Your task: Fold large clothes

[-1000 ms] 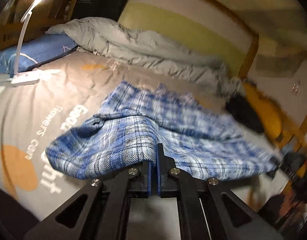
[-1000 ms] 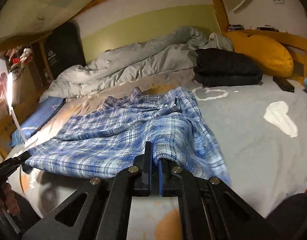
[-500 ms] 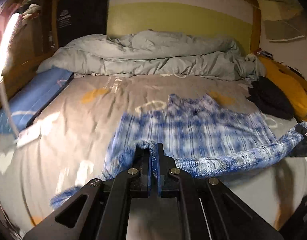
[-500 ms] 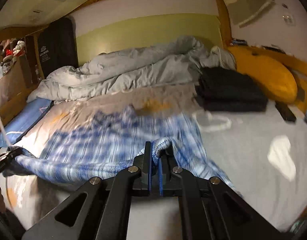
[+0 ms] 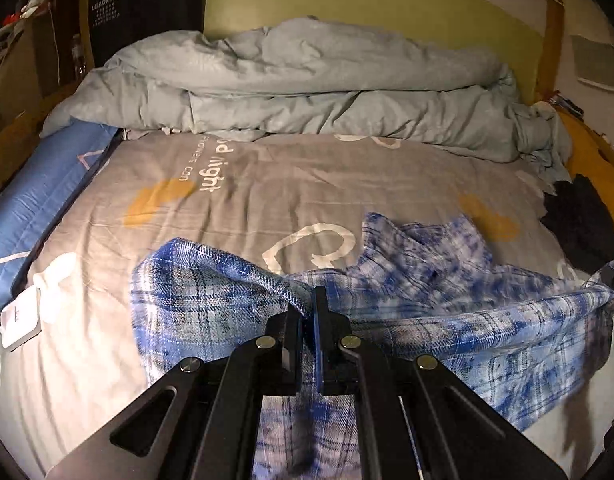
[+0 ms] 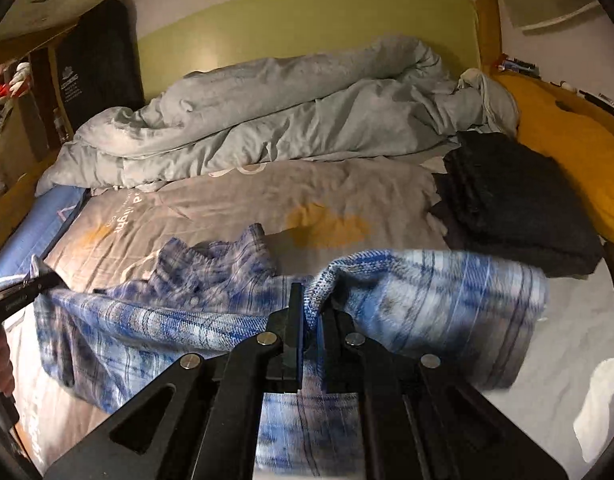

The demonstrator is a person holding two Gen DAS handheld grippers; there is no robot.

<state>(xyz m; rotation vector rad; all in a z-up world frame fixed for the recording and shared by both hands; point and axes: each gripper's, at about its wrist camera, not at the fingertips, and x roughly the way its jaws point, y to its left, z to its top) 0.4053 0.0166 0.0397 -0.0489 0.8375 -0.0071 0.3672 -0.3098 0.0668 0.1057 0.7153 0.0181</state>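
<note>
A blue and white plaid shirt [image 5: 447,280] hangs stretched between my two grippers above the grey printed bedsheet [image 5: 287,184]. My left gripper [image 5: 310,304] is shut on one edge of the cloth, which drapes to its left and under it. My right gripper [image 6: 307,304] is shut on the other edge of the shirt [image 6: 187,292]; a flap falls to its right. The shirt's collar lies crumpled on the sheet beyond. The left gripper's tip [image 6: 23,292] shows at the left of the right wrist view, held by a hand [image 6: 1,364].
A rumpled grey duvet [image 5: 307,88] lies across the far end of the bed. A folded black garment [image 6: 519,200] and a yellow pillow [image 6: 575,148] sit on the right. A blue pillow [image 5: 35,208] and a white charger [image 5: 19,320] lie on the left.
Both grippers have pulled back toward the near end of the bed, dragging the shirt with them. The shirt has gone from lying spread on the sheet to hanging taut between them.
</note>
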